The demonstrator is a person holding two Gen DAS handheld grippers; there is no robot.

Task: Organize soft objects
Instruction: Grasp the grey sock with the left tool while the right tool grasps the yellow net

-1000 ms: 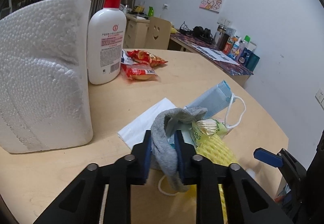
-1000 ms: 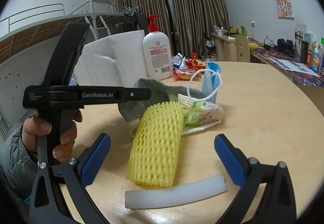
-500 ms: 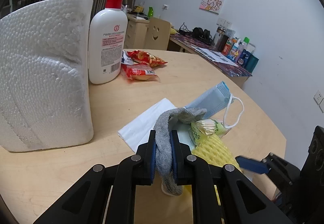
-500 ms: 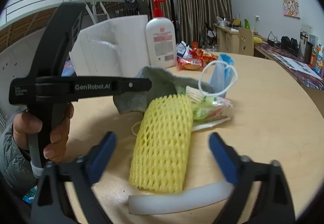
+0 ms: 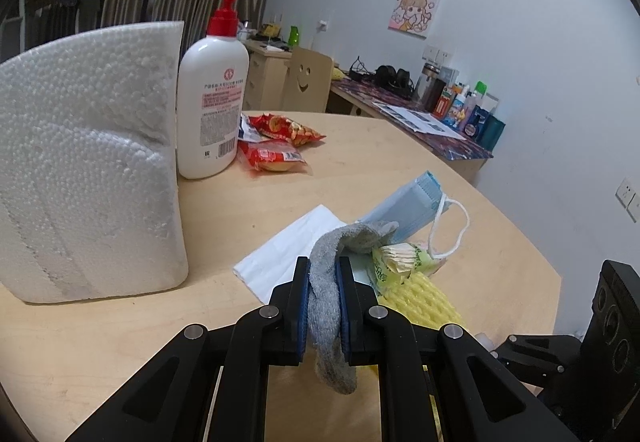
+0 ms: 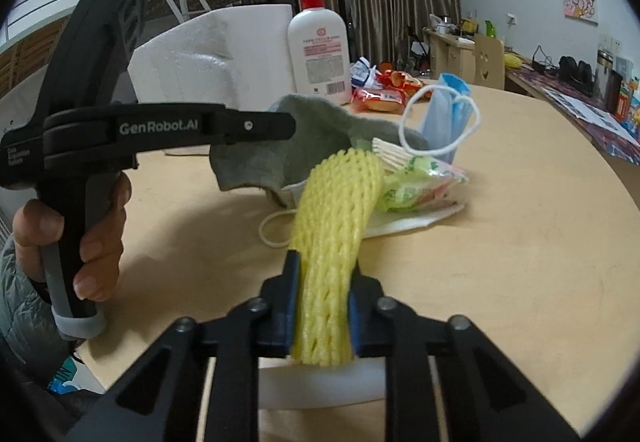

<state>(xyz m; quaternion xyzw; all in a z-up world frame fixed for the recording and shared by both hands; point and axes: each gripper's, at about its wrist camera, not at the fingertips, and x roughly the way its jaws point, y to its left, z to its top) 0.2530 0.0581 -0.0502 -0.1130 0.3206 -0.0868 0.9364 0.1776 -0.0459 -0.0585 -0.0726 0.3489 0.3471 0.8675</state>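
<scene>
My left gripper (image 5: pixel 323 274) is shut on a grey sock (image 5: pixel 352 236), which hangs between its pads and drapes over the pile beyond. In the right wrist view the sock (image 6: pixel 256 158) is lifted off the table by that gripper, held in a person's hand (image 6: pixel 100 250). My right gripper (image 6: pixel 324 270) has its jaws closing, and the pads pinch the near end of a yellow foam net (image 6: pixel 340 194). The net (image 5: pixel 420 302) leans on a green snack packet (image 6: pixel 416 186) and a blue face mask (image 6: pixel 444 114).
A white styrofoam block (image 5: pixel 88 162) and a lotion bottle (image 5: pixel 212 110) stand at the left of the round wooden table (image 5: pixel 400 154). Red snack packs (image 5: pixel 272 156) lie behind, a white tissue (image 5: pixel 288 250) under the pile, and a white foam tube (image 6: pixel 320 382) under my right gripper.
My right gripper went from wide open to closed on the yellow net, whose near end now stands between the pads. The left gripper narrowed its hold on the sock.
</scene>
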